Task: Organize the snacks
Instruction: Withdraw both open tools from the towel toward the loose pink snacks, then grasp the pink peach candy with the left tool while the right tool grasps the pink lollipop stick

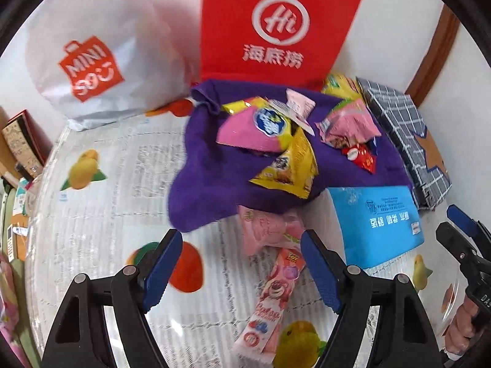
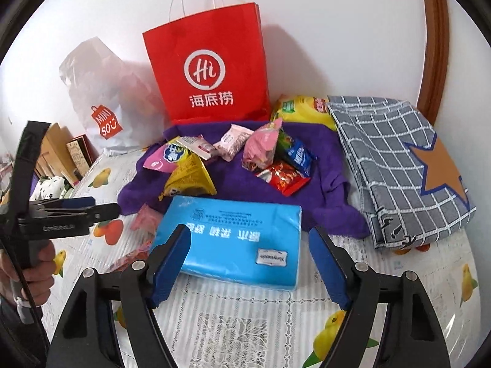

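Note:
Several snack packets lie on a purple cloth [image 1: 208, 184] [image 2: 233, 184]: a pink and yellow bag [image 1: 254, 128] [image 2: 167, 156], a yellow triangular bag [image 1: 291, 165] [image 2: 190, 179], a pink bag [image 1: 349, 125] [image 2: 262, 147], a red packet [image 1: 362, 156] [image 2: 284, 179] and a blue packet [image 2: 299, 156]. A pink stick packet [image 1: 273, 303] and a pink pouch [image 1: 267, 227] lie on the table between my left gripper's fingers. My left gripper [image 1: 242, 273] is open above them. My right gripper [image 2: 250, 266] is open around a blue tissue pack [image 2: 236, 239] [image 1: 377, 224].
A red paper bag [image 1: 276, 27] [image 2: 208, 67] and a white Miniso bag [image 1: 92, 49] [image 2: 104, 104] stand at the wall. A grey checked folded cloth [image 2: 396, 165] [image 1: 405, 128] lies at the right. A yellow bag [image 2: 303, 107] lies behind. The tablecloth [image 1: 101, 214] has fruit prints.

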`<act>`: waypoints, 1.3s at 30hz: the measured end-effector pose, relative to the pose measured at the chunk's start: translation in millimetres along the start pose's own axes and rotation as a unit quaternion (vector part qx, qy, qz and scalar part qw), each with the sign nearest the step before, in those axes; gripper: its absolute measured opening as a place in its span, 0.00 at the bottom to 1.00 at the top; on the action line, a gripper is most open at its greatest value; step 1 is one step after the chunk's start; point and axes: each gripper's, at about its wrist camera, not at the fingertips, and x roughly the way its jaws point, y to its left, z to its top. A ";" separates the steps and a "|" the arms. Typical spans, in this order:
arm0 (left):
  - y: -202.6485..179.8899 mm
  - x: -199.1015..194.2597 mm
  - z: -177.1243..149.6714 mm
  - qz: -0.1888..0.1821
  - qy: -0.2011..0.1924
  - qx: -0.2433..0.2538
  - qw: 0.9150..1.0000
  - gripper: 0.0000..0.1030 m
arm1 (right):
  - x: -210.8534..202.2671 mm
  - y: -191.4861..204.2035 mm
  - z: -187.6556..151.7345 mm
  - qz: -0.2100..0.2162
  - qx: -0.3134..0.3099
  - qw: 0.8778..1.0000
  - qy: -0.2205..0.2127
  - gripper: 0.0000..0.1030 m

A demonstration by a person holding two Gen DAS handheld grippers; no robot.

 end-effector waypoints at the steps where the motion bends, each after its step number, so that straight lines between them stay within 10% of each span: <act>1: -3.5 5.3 0.5 0.003 0.004 0.003 1.000 0.75 | 1.5 -2.8 -1.8 0.002 0.002 1.000 0.001 0.77; 17: -23.2 75.8 11.0 -0.005 0.063 -0.004 0.998 0.75 | 28.5 -25.8 -19.3 -0.001 -0.016 1.000 0.019 0.77; 23: -23.5 71.3 9.1 -0.009 0.062 0.009 0.998 0.50 | 37.0 -19.3 -23.8 0.004 -0.024 0.999 0.034 0.77; 39: 36.1 9.9 -14.2 0.010 0.022 -0.026 0.999 0.50 | 26.5 62.0 -24.5 0.042 -0.046 0.997 0.047 0.70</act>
